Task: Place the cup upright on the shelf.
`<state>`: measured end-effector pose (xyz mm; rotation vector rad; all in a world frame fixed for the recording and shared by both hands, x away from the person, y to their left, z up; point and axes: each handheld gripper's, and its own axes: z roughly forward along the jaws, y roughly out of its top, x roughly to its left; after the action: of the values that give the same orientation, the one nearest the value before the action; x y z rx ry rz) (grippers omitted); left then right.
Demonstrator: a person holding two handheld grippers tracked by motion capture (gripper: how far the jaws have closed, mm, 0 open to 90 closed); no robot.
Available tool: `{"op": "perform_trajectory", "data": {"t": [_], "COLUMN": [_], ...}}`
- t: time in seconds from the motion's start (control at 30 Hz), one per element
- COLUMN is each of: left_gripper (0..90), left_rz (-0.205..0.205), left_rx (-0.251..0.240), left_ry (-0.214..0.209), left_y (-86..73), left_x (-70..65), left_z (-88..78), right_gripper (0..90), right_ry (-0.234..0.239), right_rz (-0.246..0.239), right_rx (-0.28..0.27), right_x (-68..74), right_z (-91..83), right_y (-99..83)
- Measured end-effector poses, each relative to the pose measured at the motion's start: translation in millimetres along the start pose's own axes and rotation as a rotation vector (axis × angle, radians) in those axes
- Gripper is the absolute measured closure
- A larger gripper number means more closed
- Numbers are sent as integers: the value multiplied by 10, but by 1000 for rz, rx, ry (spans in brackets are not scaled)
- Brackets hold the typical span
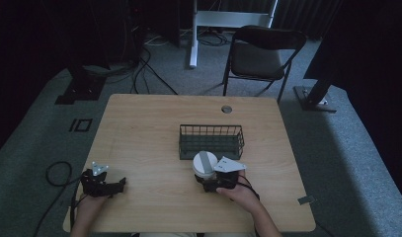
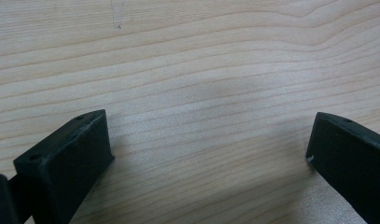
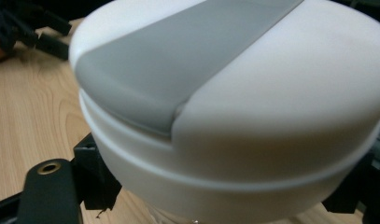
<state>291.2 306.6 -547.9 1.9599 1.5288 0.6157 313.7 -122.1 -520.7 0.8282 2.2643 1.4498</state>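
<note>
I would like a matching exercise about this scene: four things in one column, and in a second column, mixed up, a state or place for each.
Things:
1. left gripper
2. right gripper
3. wire basket
4. folding chair

States or places:
A. on the floor beyond the table's far edge
B. empty, on the table just beyond the white container
C. fingers apart over bare wood
D. closed around the white container with a grey strip on its lid

Pairs: 1-C, 2-D, 3-B, 4-A
</note>
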Motion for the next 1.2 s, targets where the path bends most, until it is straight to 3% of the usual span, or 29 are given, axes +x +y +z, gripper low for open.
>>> {"op": "perform_trajectory", "data": {"t": [0.2, 0.57, 0.67, 0.83, 1.2], "left_gripper": [1, 1, 1, 1, 1], "left_rz": [0, 0, 0, 0, 0], "left_rx": [0, 0, 0, -1, 0], "left_ry": [0, 0, 0, 0, 0], "left_y": [0, 0, 0, 0, 0], "left_x": [0, 0, 0, 0, 0], "left_z": [0, 0, 0, 1, 0], "right_gripper": [182, 182, 182, 182, 182], "right_ry": [27, 12, 19, -19, -148], "right_rz": [-1, -13, 4, 12, 40], "right_rx": [-5, -49, -73, -101, -152], "right_x": [35, 75, 70, 33, -119], "right_z": [-48, -144, -168, -197, -205], "right_y": [108, 364, 455, 649, 1002]}}
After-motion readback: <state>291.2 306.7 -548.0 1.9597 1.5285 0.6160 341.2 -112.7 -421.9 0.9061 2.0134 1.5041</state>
